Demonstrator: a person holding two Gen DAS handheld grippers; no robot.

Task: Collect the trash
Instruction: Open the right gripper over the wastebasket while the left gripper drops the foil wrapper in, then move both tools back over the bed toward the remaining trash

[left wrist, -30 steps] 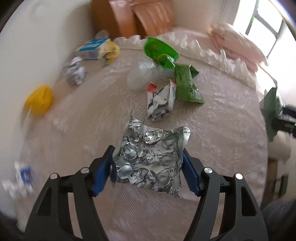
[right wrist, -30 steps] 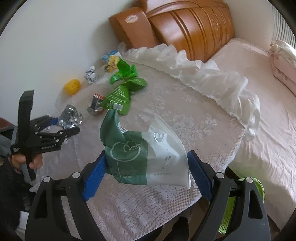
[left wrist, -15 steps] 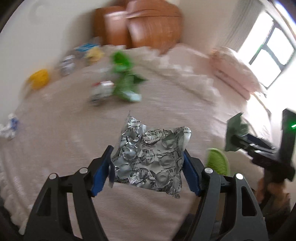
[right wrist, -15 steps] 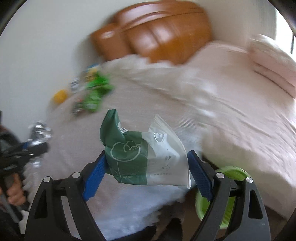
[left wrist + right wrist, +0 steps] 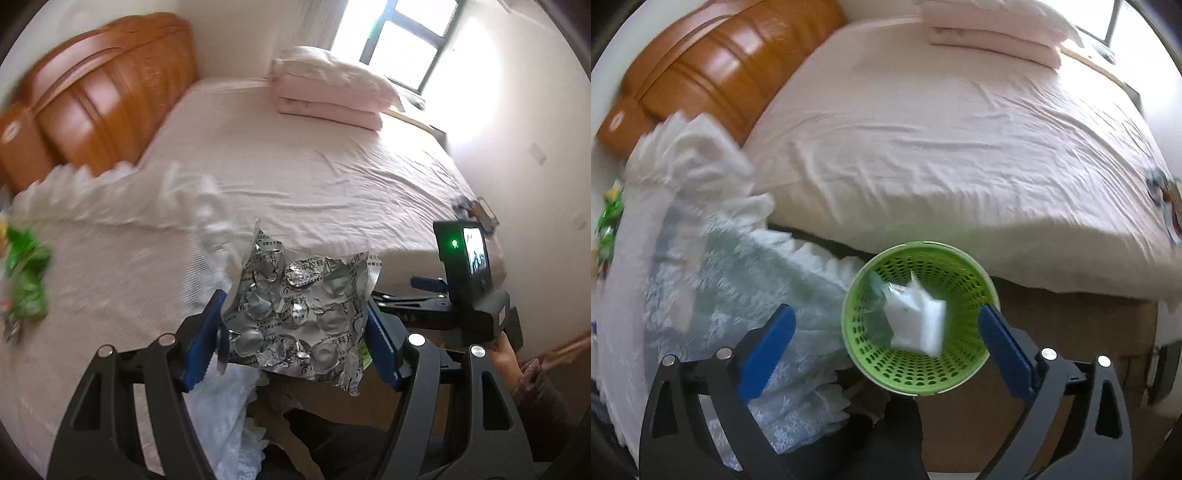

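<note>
Black tongs (image 5: 886, 339), blue pads (image 5: 766, 352), seemingly ridged

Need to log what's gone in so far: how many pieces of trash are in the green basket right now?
1. A white bag, blurred, is inside the green basket under the opening right tongs. Smaller pieces beneath it may be hidden.

Only readable text: crumpled foil blister pack (image 5: 299, 314), centre of left wrist view. Printed Chinese repeats across the foil, partly legible: "平控释" near its top edge, "释片" mid-sheet and lower right. Rest too creased. Nothing readable in right wrist view.
</note>
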